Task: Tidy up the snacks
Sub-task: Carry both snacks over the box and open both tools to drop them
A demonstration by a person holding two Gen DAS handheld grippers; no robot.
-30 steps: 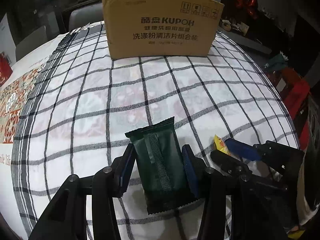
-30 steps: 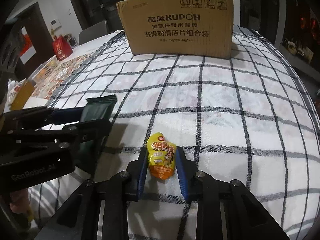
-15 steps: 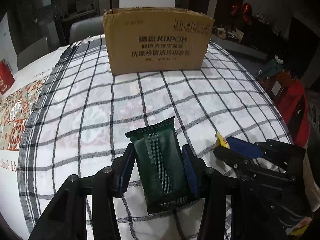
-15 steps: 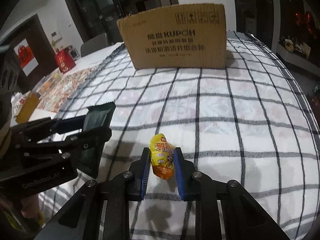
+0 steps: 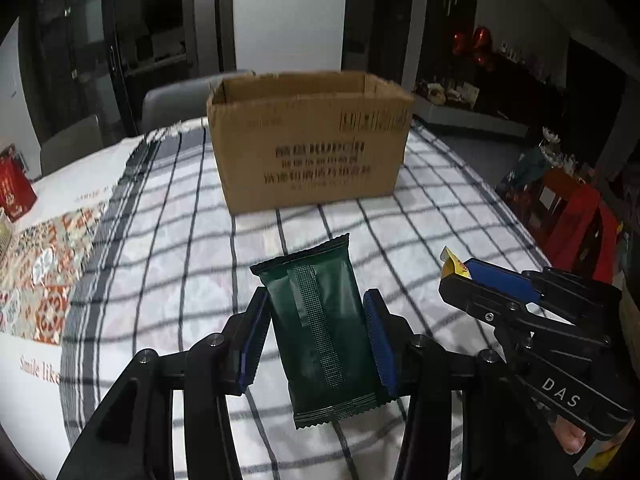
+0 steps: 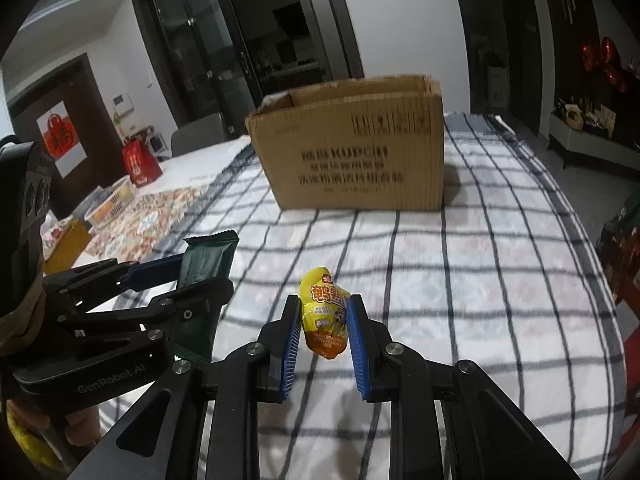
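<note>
The left gripper (image 5: 316,340) is part-open, its blue pads (image 5: 252,344) pressed against the long sides of a dark green packet (image 5: 320,328). The packet stands lengthwise between the fingers, its crimped far end pointing at the box (image 5: 308,148) and its near crimped end hanging just past the pads. In the right wrist view the same gripper (image 6: 192,276) shows side-on, left of the box and nearer the camera, with the green packet (image 6: 204,264) sticking up beyond its fingertips, off the cloth (image 6: 460,280).

The box, brown cardboard with dark print on its front, sits open-topped at the far end of the checked cloth; its inside cannot be seen. Left of the box, past the cloth's edge, lie a patterned mat (image 5: 44,256) and a red bag (image 6: 140,162).

The right gripper (image 6: 324,332) is nearly closed, its blue pads (image 6: 356,340) clamped on a small yellow pouch (image 6: 324,316) with red lettering. The pouch stands upright between the fingers, its rounded top above the pads, in front of the box and well short of it. From the left wrist view this gripper (image 5: 460,276) comes in right of the box, with only a yellow corner of the pouch (image 5: 452,264) showing at its tip. A hand (image 5: 572,436) grips its handle at the lower right edge.
</note>
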